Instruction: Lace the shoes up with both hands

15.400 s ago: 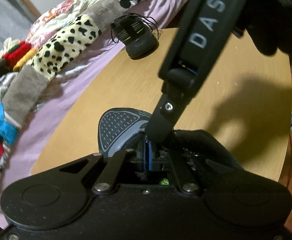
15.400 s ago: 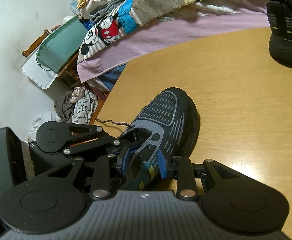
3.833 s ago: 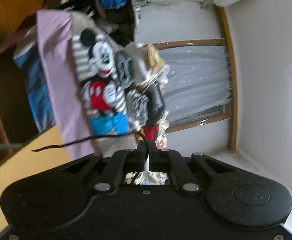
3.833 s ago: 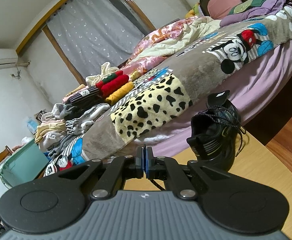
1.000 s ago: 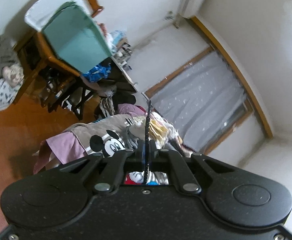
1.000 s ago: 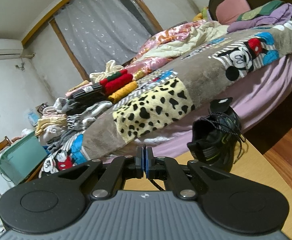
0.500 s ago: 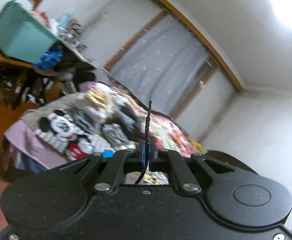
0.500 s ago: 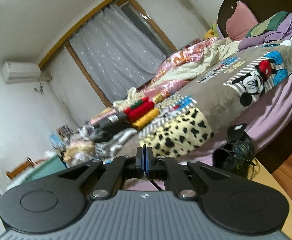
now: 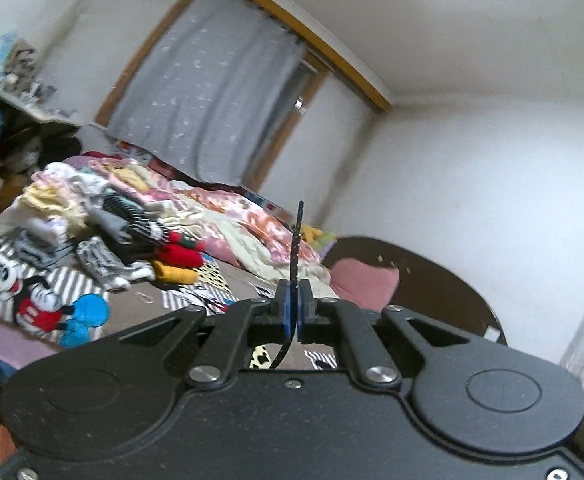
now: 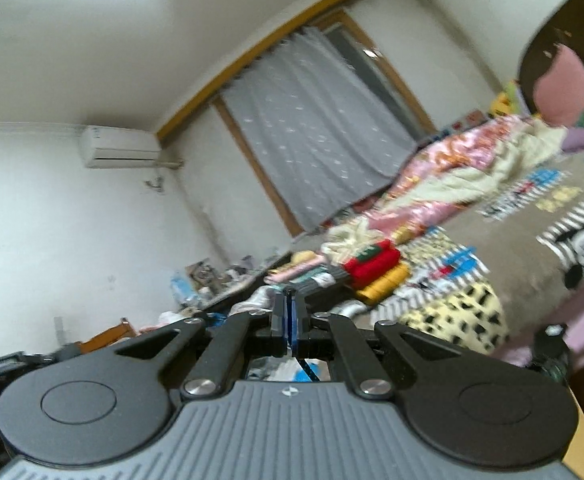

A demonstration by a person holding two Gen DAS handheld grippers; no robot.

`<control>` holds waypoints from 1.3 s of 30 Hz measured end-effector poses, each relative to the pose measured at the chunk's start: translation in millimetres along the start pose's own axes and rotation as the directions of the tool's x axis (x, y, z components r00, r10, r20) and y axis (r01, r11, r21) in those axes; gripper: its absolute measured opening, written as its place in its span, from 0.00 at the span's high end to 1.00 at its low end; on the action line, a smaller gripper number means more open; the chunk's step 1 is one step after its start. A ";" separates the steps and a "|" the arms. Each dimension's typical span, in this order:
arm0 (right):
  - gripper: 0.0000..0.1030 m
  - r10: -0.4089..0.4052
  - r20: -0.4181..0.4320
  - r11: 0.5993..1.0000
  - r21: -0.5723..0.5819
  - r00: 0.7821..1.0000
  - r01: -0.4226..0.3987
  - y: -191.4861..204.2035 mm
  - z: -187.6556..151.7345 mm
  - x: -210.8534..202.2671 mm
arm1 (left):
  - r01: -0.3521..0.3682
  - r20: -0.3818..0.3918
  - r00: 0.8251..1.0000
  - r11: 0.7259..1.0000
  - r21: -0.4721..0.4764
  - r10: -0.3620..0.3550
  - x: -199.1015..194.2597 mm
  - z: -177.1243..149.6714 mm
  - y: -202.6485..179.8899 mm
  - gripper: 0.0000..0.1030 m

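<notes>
Left gripper: your left gripper (image 9: 293,308) points up and out over the bed, its two blue-padded fingers pressed together on a black shoelace (image 9: 296,240).
Lace, left end: the stiff tip of that shoelace stands up past the fingertips, nearly upright; the rest drops behind the fingers and curves down out of sight under the gripper body.
Beyond the left gripper: a Mickey Mouse blanket (image 9: 19,284) covers the near end of the bed, with folded clothes (image 9: 103,236) piled on it, a red and yellow roll among them. Further back lies a pink floral quilt (image 9: 251,220), then a pink pillow (image 9: 362,282) against a dark rounded headboard (image 9: 444,280). A grey curtain (image 9: 215,92) hangs over the window.
Right gripper: your right gripper (image 10: 290,322) is also aimed upward, fingers pressed together on a lace end (image 10: 306,368); only a short dark stretch shows below the fingers, slanting down to the right.
Beyond the right gripper: an air conditioner (image 10: 121,148) sits high on the wall left of the curtain.
Shoe: the one shoe in view is a black shoe (image 10: 552,350), blurred, at the right edge just beside the purple bedsheet.
Table: a sliver of the wooden table (image 10: 582,452) shows at the lower right corner.
</notes>
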State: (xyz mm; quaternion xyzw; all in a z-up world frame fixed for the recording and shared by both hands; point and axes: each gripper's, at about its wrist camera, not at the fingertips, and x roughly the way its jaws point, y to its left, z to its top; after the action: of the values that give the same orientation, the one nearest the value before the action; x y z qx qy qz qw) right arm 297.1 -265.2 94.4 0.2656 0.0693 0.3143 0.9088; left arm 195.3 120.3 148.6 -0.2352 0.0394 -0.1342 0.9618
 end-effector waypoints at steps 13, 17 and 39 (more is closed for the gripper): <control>0.96 0.078 -0.022 0.993 -0.083 0.997 -0.079 47.3 43.3 16.0 | -0.004 -0.072 0.997 0.987 0.161 0.015 39.5 -16.6 -29.4 1.00; 0.96 0.078 -0.013 0.992 -0.097 0.997 -0.079 54.9 51.3 19.4 | -0.004 -0.062 0.998 0.987 0.163 0.014 45.1 -11.4 -29.7 1.00; 0.96 0.071 -0.169 0.958 -0.263 0.983 -0.114 109.7 64.5 55.9 | -0.023 0.040 0.999 0.987 0.158 0.016 40.8 19.4 -22.0 1.00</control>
State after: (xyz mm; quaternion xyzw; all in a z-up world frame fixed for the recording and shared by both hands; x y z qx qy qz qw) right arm 301.6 -187.0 209.3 0.1160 0.0848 0.3833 0.9124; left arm 231.9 98.8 175.6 -0.1600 0.0124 -0.1229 0.9794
